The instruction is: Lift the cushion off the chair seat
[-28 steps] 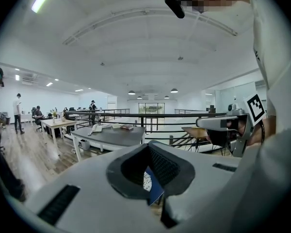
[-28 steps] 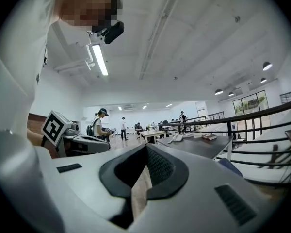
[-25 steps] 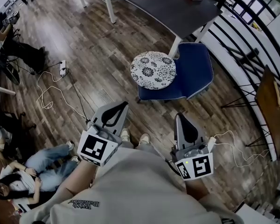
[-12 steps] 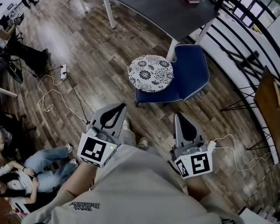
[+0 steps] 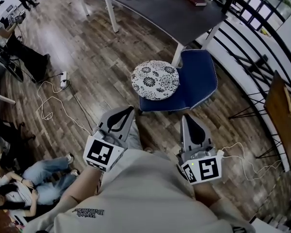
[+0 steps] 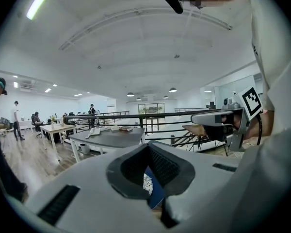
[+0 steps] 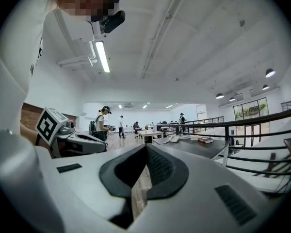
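The round patterned cushion (image 5: pixel 155 79) lies flat on the seat of the blue chair (image 5: pixel 200 76), on the seat's left part as the head view shows it. The left gripper (image 5: pixel 121 110) and the right gripper (image 5: pixel 188 121) are held side by side on the person's side of the chair, apart from it and touching neither it nor the cushion, each with its jaws clenched together on nothing. A dark table (image 5: pixel 169 8) stands on the chair's far side
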`<state>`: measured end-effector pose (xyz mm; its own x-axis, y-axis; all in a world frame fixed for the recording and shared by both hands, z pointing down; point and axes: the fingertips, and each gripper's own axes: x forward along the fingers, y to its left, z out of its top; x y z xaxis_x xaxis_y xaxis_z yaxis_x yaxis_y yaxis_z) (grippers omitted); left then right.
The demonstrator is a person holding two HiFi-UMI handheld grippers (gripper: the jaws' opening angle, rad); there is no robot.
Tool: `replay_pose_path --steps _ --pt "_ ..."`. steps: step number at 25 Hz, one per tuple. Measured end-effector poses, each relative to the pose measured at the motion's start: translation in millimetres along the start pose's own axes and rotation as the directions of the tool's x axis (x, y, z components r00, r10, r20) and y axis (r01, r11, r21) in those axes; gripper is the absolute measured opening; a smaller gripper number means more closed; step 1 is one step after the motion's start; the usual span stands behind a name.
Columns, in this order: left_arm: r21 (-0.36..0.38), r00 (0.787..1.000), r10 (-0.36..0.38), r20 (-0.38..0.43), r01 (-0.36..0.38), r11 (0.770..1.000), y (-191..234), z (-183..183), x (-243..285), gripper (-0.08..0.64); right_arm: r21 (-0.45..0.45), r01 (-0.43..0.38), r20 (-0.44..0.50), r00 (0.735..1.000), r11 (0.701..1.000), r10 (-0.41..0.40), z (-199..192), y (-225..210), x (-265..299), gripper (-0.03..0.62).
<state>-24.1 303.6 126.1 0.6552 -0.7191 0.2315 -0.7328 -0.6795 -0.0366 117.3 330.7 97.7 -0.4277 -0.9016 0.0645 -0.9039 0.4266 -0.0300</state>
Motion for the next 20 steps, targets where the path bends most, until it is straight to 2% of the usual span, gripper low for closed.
replay_pose_path --steps 7,20 --pt "-0.022 0.999 -0.045 -0.014 0.045 0.999 24.7 -7.3 31.6 0.005 -0.002 0.014 -0.039 0.999 1.000 -0.014 -7.4 -6.1 33.2 0.003" --pt "-0.022 0.994 -0.100 -0.045 0.099 0.995 117.8 8.0 105.2 0.005 0.020 0.037 -0.090 0.995 0.999 -0.035 -2.3 -34.8 152.6 0.003"
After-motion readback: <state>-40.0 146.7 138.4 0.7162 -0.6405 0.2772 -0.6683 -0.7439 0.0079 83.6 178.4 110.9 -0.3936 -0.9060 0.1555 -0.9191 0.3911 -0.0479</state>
